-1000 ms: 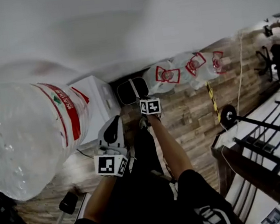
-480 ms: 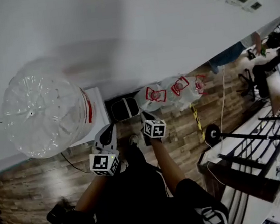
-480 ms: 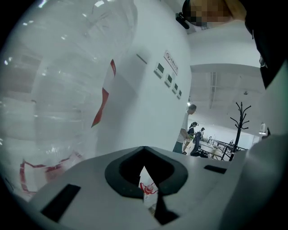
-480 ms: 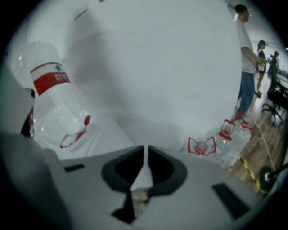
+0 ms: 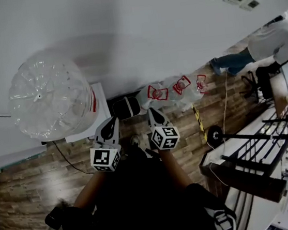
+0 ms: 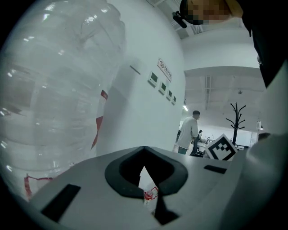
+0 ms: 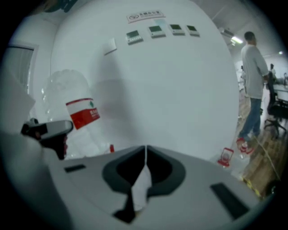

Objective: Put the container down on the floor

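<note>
At the far left, a big clear water jug [image 5: 48, 100] sits upside down on a white dispenser [image 5: 86, 130], with a dark cable [image 5: 60, 153] trailing from it across the plank floor [image 5: 23, 189]. The left hand-held gripper [image 5: 113, 122] hovers just beside the dispenser, clenched on nothing. A careless swing from there could knock the jug, and a foot could catch the cable. The container [image 5: 126, 108], dark with a pale band, already lies on the floor at the foot of the wall [image 5: 150, 38], between the dispenser and a row of bottles. It is clear of both gripper tips, so the put-down looks done. Whether it rests on a flat face or on its rounded side cannot be told from above. If it is on the rounded side, nothing steadies it, and it could roll into the dispenser base or the bottles. The right hand-held gripper [image 5: 152, 113] hangs above and just right of it. Its jaws have just been closing and now meet with nothing between them, so it cannot catch a slip without reopening. Further right, the clear red-labelled bottles [image 5: 175, 90] lie close together along the wall. A nudge from the container or a shoe would probably scatter them. A person [image 5: 268, 44] stands well apart at the far right and poses no evident risk.
</note>
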